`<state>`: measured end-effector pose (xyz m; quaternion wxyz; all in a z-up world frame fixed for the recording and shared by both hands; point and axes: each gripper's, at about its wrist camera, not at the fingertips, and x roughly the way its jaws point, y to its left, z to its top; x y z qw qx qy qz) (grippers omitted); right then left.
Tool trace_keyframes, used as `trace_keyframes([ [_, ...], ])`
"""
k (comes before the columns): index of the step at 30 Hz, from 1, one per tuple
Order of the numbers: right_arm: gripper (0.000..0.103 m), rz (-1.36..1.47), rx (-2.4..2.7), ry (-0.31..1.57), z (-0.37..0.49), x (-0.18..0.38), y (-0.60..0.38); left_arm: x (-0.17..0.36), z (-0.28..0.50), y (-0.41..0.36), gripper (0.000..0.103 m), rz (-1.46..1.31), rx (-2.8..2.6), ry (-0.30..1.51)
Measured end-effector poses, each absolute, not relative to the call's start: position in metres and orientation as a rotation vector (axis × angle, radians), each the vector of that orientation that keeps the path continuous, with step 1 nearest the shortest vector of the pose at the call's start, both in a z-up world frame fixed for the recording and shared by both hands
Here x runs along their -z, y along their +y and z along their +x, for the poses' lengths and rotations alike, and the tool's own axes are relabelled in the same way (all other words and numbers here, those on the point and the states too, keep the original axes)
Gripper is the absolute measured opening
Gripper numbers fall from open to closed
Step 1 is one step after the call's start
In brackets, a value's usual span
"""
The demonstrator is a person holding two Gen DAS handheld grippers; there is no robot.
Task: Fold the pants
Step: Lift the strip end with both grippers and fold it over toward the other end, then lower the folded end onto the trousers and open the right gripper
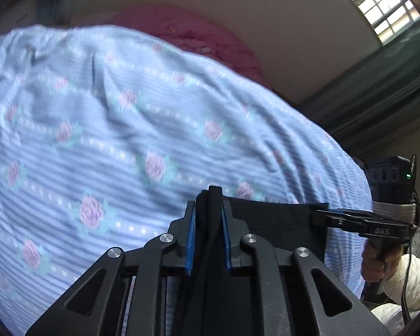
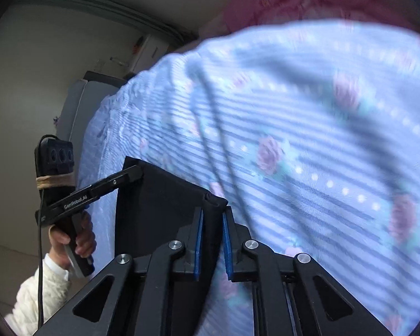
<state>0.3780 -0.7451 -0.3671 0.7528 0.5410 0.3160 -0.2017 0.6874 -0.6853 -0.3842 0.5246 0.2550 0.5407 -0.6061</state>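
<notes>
The black pants (image 1: 268, 218) hang stretched between both grippers above a blue floral bedsheet (image 1: 112, 128). My left gripper (image 1: 210, 212) is shut on one bunched corner of the pants' edge. My right gripper (image 2: 212, 218) is shut on the other corner of the pants (image 2: 159, 210). The right gripper also shows in the left wrist view (image 1: 319, 215), clamped on the far end of the edge. The left gripper shows in the right wrist view (image 2: 137, 172), clamped on the opposite end. The lower part of the pants is hidden behind the gripper bodies.
The bedsheet (image 2: 308, 140) covers a bed, with a pink quilt (image 1: 193, 30) at its far end. A barred window (image 1: 378, 2) and dark green curtain (image 1: 383, 89) are on the right. A grey cabinet (image 2: 78, 106) stands by the bed.
</notes>
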Motion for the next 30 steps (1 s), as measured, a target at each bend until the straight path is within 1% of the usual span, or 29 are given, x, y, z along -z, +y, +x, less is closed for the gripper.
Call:
trace_keyframes([
  [4,0.013,1.124,0.499,0.733,0.387,0.359,-0.741,0.39,0.684,-0.695,0.016,0.653,1.404,1.317],
  [7,0.013,1.128,0.489,0.744,0.386,0.35,-0.743,0.378,0.677,-0.695,0.015,0.65,1.411,1.287],
  [9,0.013,1.097,0.483,0.739,0.387,0.33,-0.74,0.357,0.669,-0.696,0.015,0.65,1.438,1.247],
  [11,0.013,1.0,0.491,0.745,0.391,0.302,-0.728,0.333,0.663,-0.687,0.015,0.631,1.475,1.202],
  [13,0.013,0.846,0.504,0.765,0.398,0.269,-0.709,0.312,0.661,-0.676,0.015,0.597,1.499,1.166],
  [15,0.013,0.729,0.489,0.768,0.402,0.237,-0.687,0.285,0.658,-0.654,0.015,0.551,1.507,1.115],
  [19,0.013,0.58,0.438,0.779,0.406,0.185,-0.642,0.239,0.659,-0.598,0.015,0.467,1.49,1.046],
  [22,0.013,0.467,0.359,0.796,0.415,0.153,-0.596,0.21,0.666,-0.536,0.015,0.412,1.427,1.019],
  [26,0.013,0.318,0.23,0.819,0.42,0.129,-0.531,0.195,0.669,-0.463,0.015,0.351,1.304,1.03],
  [30,0.013,0.224,0.035,0.855,0.427,0.125,-0.454,0.198,0.669,-0.376,0.015,0.299,1.141,1.071],
])
